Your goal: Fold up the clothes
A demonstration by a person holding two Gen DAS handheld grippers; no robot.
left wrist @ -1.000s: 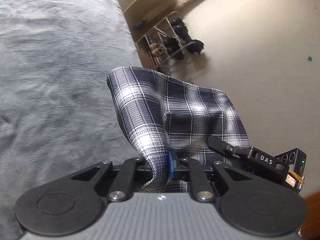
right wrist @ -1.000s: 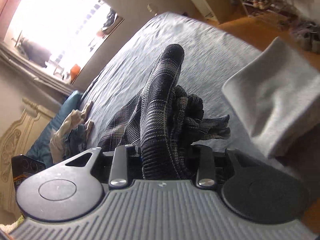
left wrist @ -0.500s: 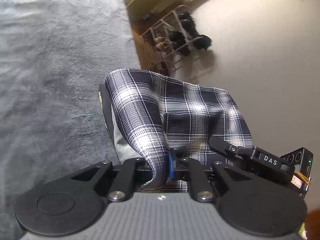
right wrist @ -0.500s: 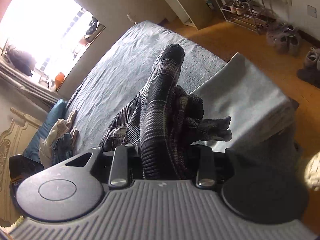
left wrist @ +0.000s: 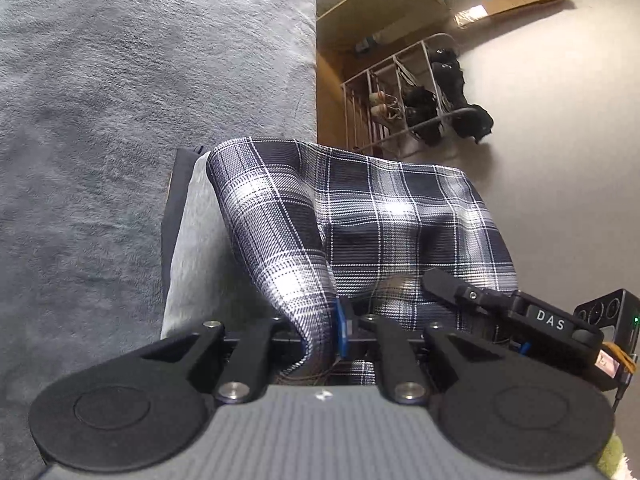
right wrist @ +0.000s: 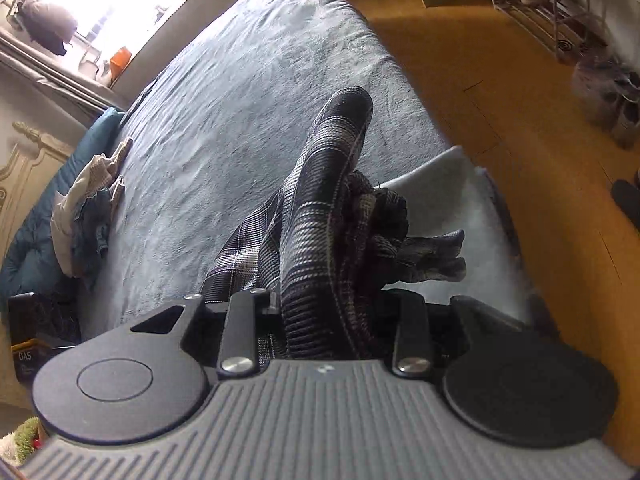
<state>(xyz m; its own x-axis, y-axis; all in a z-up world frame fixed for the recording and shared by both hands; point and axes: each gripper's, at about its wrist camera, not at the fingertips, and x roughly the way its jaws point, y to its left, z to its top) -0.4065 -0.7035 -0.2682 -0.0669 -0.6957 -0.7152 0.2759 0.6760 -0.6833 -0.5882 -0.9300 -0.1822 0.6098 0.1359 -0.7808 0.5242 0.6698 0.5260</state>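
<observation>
A dark blue and white plaid garment [left wrist: 360, 216] hangs folded between both grippers above the bed's corner. My left gripper [left wrist: 320, 320] is shut on one edge of it, the cloth draping over the fingers. In the right wrist view the plaid garment [right wrist: 328, 200] bunches thickly through my right gripper [right wrist: 332, 308], which is shut on it. Under the plaid lies a folded grey garment [left wrist: 196, 248] on top of a dark folded one [left wrist: 172, 200]; the same grey garment [right wrist: 472, 208] shows by the bed's edge. The other gripper's body [left wrist: 552, 324] shows at the lower right of the left wrist view.
A grey-blue bedspread [right wrist: 248, 92] covers the bed. A heap of unfolded clothes [right wrist: 88, 208] lies near the teal pillow [right wrist: 36, 240]. Beyond the bed's edge are wooden floor [right wrist: 500, 80], a metal shoe rack [left wrist: 404, 96] with shoes, and a cabinet [left wrist: 372, 4].
Both grippers carried the plaid garment sideways and down toward the bed's corner. The folded grey and dark stack has come into view beneath it, closer than before.
</observation>
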